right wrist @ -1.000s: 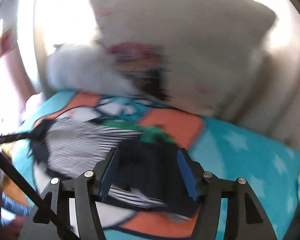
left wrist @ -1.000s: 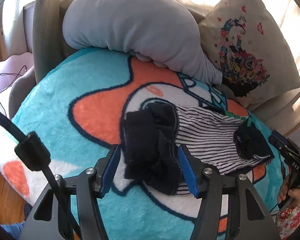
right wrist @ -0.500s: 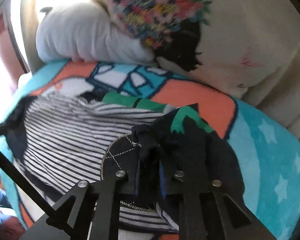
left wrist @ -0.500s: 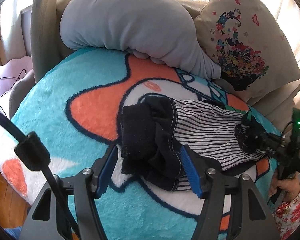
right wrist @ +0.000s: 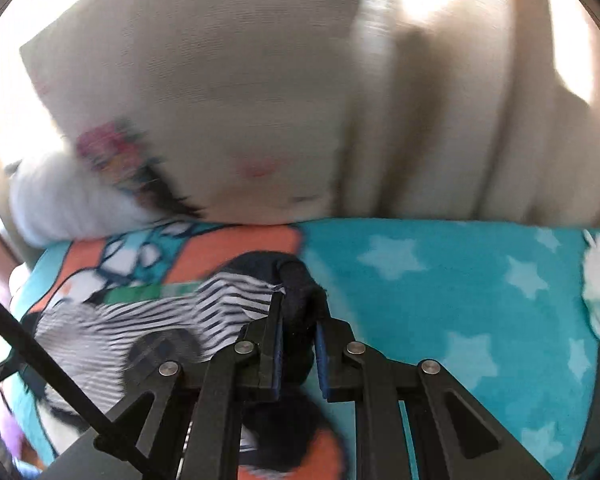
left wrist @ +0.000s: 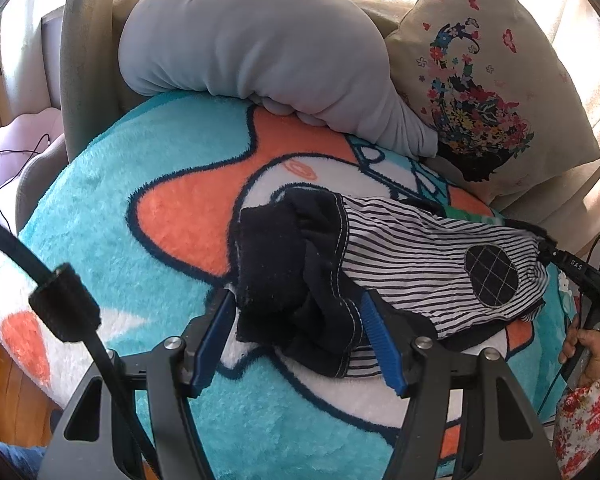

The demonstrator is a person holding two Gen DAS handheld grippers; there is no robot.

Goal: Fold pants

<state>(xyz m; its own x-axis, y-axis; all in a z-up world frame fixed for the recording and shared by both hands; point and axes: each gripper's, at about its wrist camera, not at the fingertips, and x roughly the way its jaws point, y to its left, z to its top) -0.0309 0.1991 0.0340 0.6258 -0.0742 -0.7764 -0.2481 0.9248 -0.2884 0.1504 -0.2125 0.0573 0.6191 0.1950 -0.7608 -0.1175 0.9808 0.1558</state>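
Small striped pants (left wrist: pixel 412 256) with a dark navy waistband and a round checked knee patch lie on a blue and orange fleece blanket (left wrist: pixel 148 216). My left gripper (left wrist: pixel 298 332) is open, its blue pads on either side of the bunched navy waistband end (left wrist: pixel 284 264). My right gripper (right wrist: pixel 298 344) is shut on the dark cuff end of the pants (right wrist: pixel 296 292) and holds it lifted, so the striped leg (right wrist: pixel 148 320) stretches to the left. The right gripper also shows at the right edge of the left wrist view (left wrist: pixel 548 254).
A grey plush cushion (left wrist: pixel 252 40) and a beige flowered pillow (left wrist: pixel 484 80) lean against the sofa back behind the pants. A curved sofa arm (left wrist: pixel 84 48) stands at the left. The blanket's starred part (right wrist: pixel 460 280) lies to the right.
My right gripper closed on the cuff end and lifted it, pulling the striped leg taut so the knee patch now shows. My left gripper stayed open around the waistband.
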